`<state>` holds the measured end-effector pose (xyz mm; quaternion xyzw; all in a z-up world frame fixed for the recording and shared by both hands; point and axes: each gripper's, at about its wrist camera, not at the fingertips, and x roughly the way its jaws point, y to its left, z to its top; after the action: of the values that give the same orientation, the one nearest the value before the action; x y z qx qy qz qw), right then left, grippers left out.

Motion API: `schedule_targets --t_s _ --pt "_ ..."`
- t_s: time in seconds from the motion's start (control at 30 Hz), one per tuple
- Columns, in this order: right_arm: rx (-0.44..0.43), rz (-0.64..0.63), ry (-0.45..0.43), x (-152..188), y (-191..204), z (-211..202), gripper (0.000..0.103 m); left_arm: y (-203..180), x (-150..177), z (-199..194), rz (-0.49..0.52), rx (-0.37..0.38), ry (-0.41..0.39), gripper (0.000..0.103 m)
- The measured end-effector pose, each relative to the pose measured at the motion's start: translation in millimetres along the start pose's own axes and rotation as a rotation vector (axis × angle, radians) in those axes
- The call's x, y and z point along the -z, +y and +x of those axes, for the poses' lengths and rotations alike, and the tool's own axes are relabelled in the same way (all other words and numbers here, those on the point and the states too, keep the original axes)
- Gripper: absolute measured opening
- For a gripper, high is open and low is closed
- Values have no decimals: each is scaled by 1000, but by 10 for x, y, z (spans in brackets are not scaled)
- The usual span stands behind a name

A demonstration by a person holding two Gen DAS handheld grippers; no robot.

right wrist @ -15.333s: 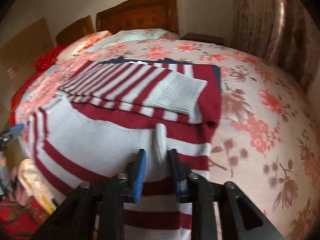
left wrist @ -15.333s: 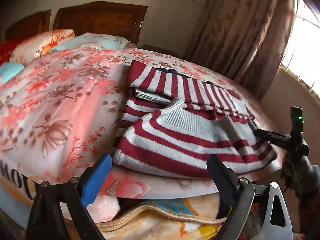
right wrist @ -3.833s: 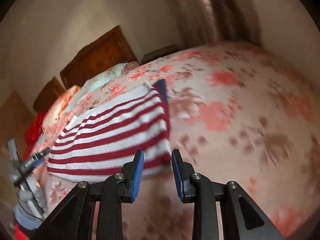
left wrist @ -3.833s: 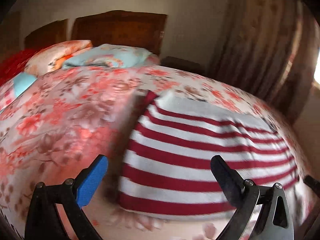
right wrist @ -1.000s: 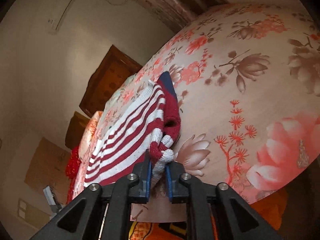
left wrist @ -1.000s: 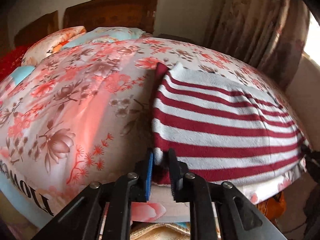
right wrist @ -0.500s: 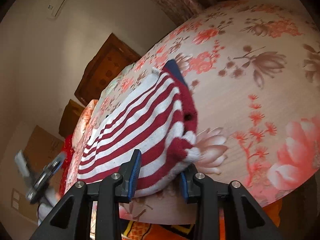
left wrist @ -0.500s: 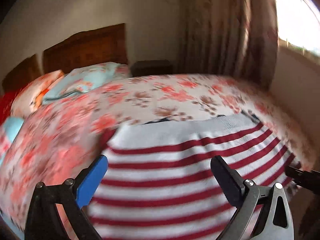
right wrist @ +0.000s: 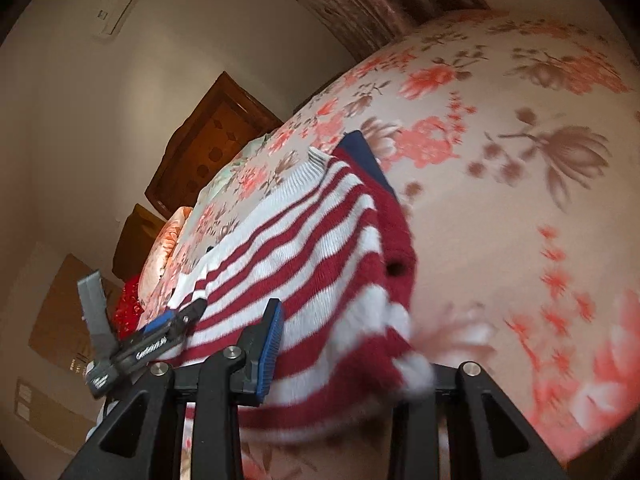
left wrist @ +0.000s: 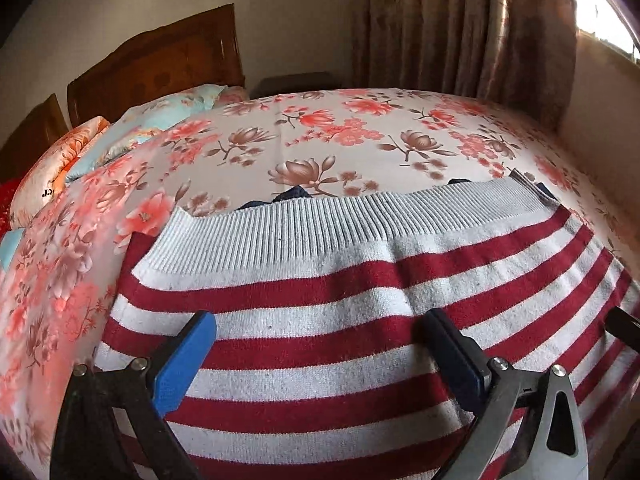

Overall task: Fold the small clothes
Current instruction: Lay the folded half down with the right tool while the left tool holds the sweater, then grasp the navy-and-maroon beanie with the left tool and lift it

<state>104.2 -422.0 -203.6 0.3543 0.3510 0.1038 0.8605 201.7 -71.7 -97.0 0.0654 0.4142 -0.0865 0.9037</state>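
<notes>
In the left wrist view the left gripper (left wrist: 320, 354) is seen with its fingers spread wide; nothing is held between them. The blue pad of one finger (left wrist: 182, 364) lies at the lower left of the frame and the dark pad of the other at the lower right, both over the striped cloth.

The red-and-white striped sweater (left wrist: 360, 332) fills the lower half of that frame, folded flat on the bed. Its grey ribbed hem (left wrist: 340, 228) runs across the middle of the frame as the far edge of the fold. A sliver of dark blue cloth (left wrist: 292, 196) is seen just beyond that hem. The left edge of the sweater lies near the lower left, close to the side of the bed.

In the right wrist view the right gripper (right wrist: 344, 356) is likewise held with its fingers wide apart. One blue-padded finger (right wrist: 270, 344) is seen at the lower centre; the other is hidden behind a blurred corner of the sweater (right wrist: 312, 248), which lies between the fingers. Whether the cloth is touched cannot be told.

Beyond the hem, the floral bedspread (left wrist: 360, 140) lies bare up to the curtains (left wrist: 460, 24) at the upper right and the pillows (left wrist: 120, 124) and wooden headboard (left wrist: 160, 60) at the upper left. In the right wrist view bare bedspread extends through the right of the frame.
</notes>
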Motion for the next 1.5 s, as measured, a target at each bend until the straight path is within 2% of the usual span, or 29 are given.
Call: schedule_targets --t_s 0.03,0.07,0.17,0.27,0.4,0.47,0.53,0.63,0.67,0.7,0.8,0.93,1.03,1.17,1.27,1.43,1.5 --pt "7 -6 -5 -6 18 26 27 -7 4 -4 2 -3 -2 103" --pt "19 -15 -9 -10 36 51 18 -10 9 -10 2 -6 -4 103" --pt "27 -46 -48 -4 115 30 15 6 14 -12 -7 -1 -3 103" --pt "55 -173 -109 -25 421 -58 15 73 6 4 -36 32 7 103" --pt "87 -355 -160 -14 901 -75 14 320 32 -125 -145 168 -41 103" --pt "124 -466 -177 71 1131 -54 14 526 54 -229 -266 301 -38 103" --pt "184 -631 -200 246 1392 -15 14 714 53 -334 -387 508 -25 103" --pt "259 -883 -222 606 1707 89 13 791 -17 -349 -480 811 53 103" --pt "273 -947 -218 725 1779 134 13 756 -40 -331 -486 863 88 103" --pt "296 -1023 -207 855 1858 209 13 697 -57 -317 -475 866 117 103" --pt "359 -1209 -155 1219 1955 464 12 513 -64 -295 -397 808 147 103" --pt "384 -1312 -175 1461 1959 500 11 297 -30 -124 -351 693 232 103" --pt "386 -1303 -195 1424 1915 455 7 350 -30 -132 -395 717 215 103" --pt "395 -1257 -234 1310 1904 391 7 533 -30 -192 -441 711 194 103" --pt "363 -1237 -282 1296 1923 261 6 584 14 -177 -473 776 228 103" --pt "333 -1273 -323 1401 1892 120 6 314 -45 -149 -416 899 299 103" --pt "327 -1292 -338 1450 1871 99 6 149 -128 -113 -384 891 326 103"
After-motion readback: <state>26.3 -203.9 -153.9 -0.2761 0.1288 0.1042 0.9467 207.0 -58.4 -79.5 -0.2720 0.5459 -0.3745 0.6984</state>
